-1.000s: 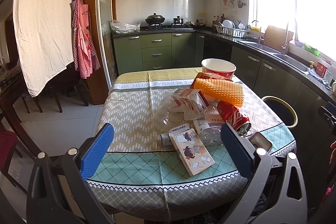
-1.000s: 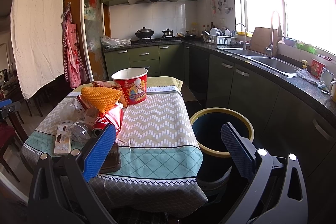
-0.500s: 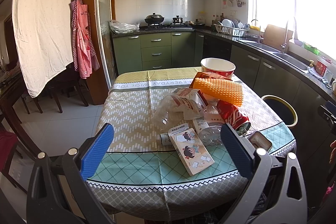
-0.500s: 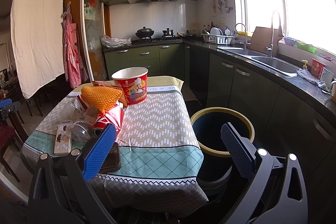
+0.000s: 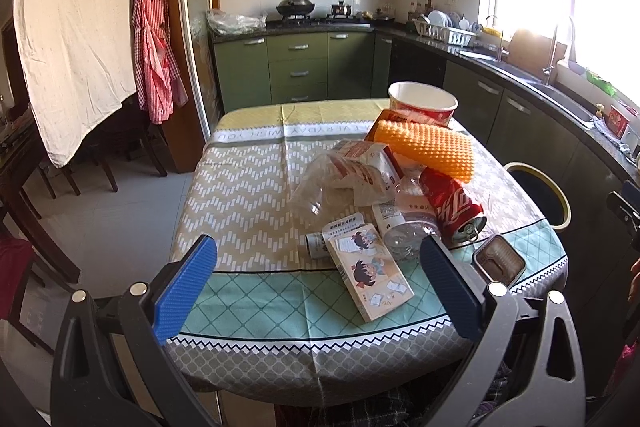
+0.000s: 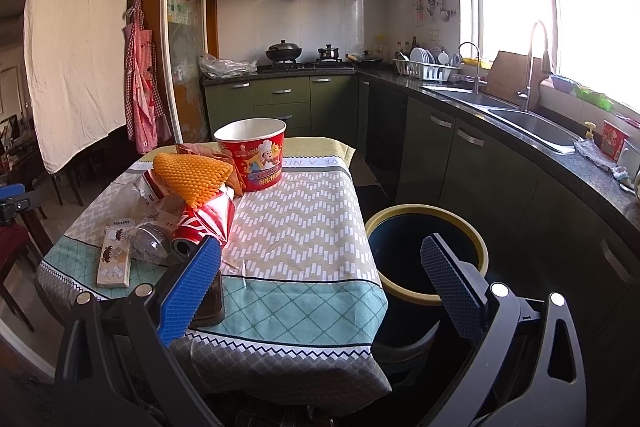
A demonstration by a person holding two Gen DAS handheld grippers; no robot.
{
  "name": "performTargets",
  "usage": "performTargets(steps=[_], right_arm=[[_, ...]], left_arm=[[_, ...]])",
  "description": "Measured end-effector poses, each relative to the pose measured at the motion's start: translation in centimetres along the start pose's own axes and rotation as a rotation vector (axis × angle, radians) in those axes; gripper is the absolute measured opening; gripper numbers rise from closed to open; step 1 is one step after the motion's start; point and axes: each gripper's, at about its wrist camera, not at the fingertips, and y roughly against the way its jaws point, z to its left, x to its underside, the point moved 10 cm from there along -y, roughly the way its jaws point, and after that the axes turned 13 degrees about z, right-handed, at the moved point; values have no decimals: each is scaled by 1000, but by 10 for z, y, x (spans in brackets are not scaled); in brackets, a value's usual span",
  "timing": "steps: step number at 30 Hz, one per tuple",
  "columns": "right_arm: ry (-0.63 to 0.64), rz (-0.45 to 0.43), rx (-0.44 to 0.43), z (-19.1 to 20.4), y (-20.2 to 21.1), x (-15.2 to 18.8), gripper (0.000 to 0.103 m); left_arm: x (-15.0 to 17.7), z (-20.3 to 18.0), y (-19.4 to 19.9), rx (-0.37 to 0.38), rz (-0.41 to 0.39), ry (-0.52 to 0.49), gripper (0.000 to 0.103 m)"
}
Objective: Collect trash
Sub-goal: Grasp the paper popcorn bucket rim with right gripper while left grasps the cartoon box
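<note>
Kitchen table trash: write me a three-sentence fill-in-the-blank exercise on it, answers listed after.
1. The red soda can lies on its ____.
2. The orange foam sheet rests on top of the pile, in front of the red paper ____.
3. The bin beside the table has a ____ rim.

Answers: side; bucket; yellow
</note>
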Motion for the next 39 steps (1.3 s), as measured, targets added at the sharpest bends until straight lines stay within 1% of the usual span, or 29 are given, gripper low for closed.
performTargets(steps=[4,8,9,10,11,12,13,15,16,19,22,24,28,31,35,37,38,39], right_arm=[[55,61,-50,4,-22,-31,99],[108,155,-96,18,-56,-63,98],[124,176,-109,24,-64,-72,94],[134,193,-121,29,-73,-80,84],[142,210,-129,34,-81,-88,78],[145,229,-136,38,-89,-94,66],[148,254,-151,42,-99,-100,59],[158,298,-190,52,-116,-113,58],[165,308,-202,57,-124,-119,58],[198,319,-200,68,-146,-138,58],[216,340,-210,75,-169,-154,58],[225,350,-217,80,-183,-163,58],[236,369,-236,85,-210,-177,58],[244,378,-232,83,-227,-188,58],[269,395,-222,80,-248,-201,58],[279,402,-218,78,-257,-206,58],[285,406,-217,77,-261,-208,58],[288,410,-216,76,-264,-208,58]], left_arm=[[-1,4,-30,10,146,25,97],[3,0,-63,66,295,85,97],[5,-3,-72,83,329,105,97],[8,-5,-79,92,365,124,97],[11,-8,-86,95,398,145,97],[14,-10,-92,91,425,167,97],[18,-13,-97,85,448,188,97],[23,-18,-106,55,486,211,97],[24,-22,-109,39,499,215,97],[27,-32,-114,-7,537,229,97],[30,-35,-119,-72,571,252,97],[31,-38,-123,-97,597,264,97],[35,-46,-130,-156,625,276,97],[38,-49,-136,-189,652,299,97],[37,-50,-144,-210,665,331,97],[37,-50,-149,-209,674,349,96],[38,-50,-152,-202,684,356,94],[39,-50,-157,-191,693,359,89]])
